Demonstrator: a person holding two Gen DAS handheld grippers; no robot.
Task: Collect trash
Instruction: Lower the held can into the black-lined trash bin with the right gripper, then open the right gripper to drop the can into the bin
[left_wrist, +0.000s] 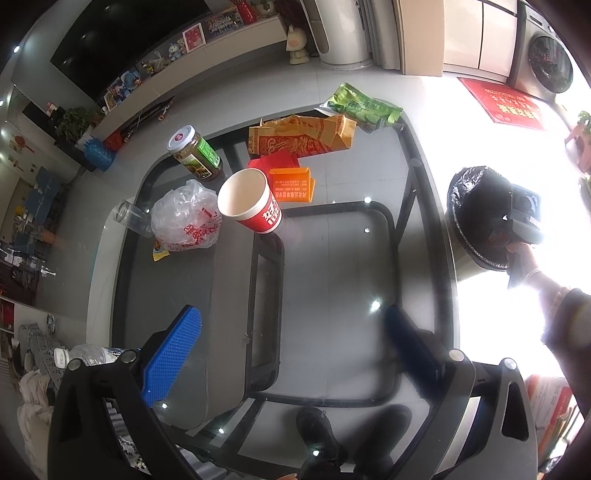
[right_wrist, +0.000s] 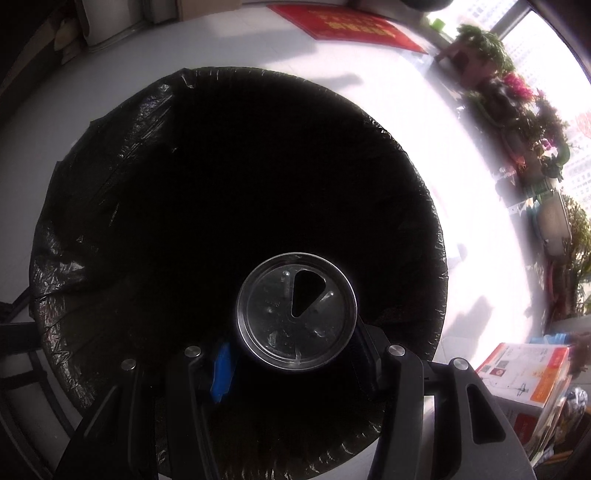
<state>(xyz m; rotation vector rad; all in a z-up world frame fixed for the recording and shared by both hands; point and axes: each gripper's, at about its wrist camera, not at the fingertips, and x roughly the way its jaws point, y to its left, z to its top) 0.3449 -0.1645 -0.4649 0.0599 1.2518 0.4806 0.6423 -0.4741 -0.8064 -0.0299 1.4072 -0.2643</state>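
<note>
In the right wrist view my right gripper (right_wrist: 293, 360) is shut on an opened metal drink can (right_wrist: 295, 317), which I see top-on. It hangs over the mouth of the black-lined trash bin (right_wrist: 147, 184). From the left wrist view the bin (left_wrist: 476, 206) stands on the floor just right of the glass table (left_wrist: 332, 258), with a hand and the right device above it. My left gripper (left_wrist: 291, 317) is open over the table's near part, holding nothing. Farther back lie a red paper cup (left_wrist: 251, 203), a crumpled clear plastic bag (left_wrist: 184, 218), a yellow paper bag (left_wrist: 299, 138) and a green snack packet (left_wrist: 362, 105).
A green-labelled jar (left_wrist: 195, 153), a clear glass (left_wrist: 129, 216), an orange carton (left_wrist: 291, 184) and red paper (left_wrist: 273, 162) also sit on the table. A plastic bottle (left_wrist: 92, 354) lies at the lower left. Boxes (right_wrist: 524, 373) and potted plants (right_wrist: 517, 110) flank the bin's right.
</note>
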